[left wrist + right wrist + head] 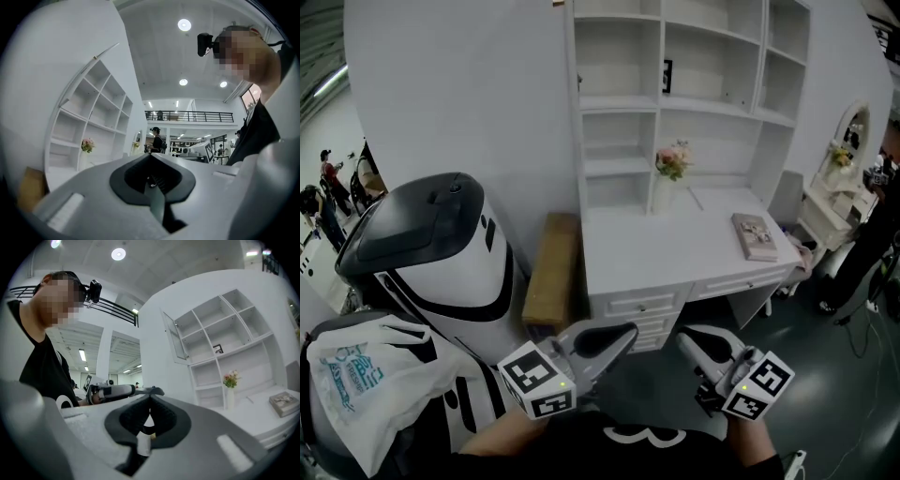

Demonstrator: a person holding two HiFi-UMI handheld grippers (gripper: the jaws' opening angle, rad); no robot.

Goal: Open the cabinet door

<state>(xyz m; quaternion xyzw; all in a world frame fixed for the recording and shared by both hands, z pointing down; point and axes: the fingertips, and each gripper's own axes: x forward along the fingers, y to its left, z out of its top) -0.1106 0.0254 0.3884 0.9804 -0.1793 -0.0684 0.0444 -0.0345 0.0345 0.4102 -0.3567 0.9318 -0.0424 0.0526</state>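
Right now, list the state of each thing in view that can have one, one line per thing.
Left gripper: shut, nothing held.
Right gripper: shut, nothing held.
White-framed cabinet door: swung open.
White drawers: pushed shut.
Grey rectangular book: closed, lying flat.
White vase of pink flowers: upright.

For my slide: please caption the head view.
Both shut, the left claw and right claw face a white desk with flowers.

Left tool and right tool side by side, jaws together.
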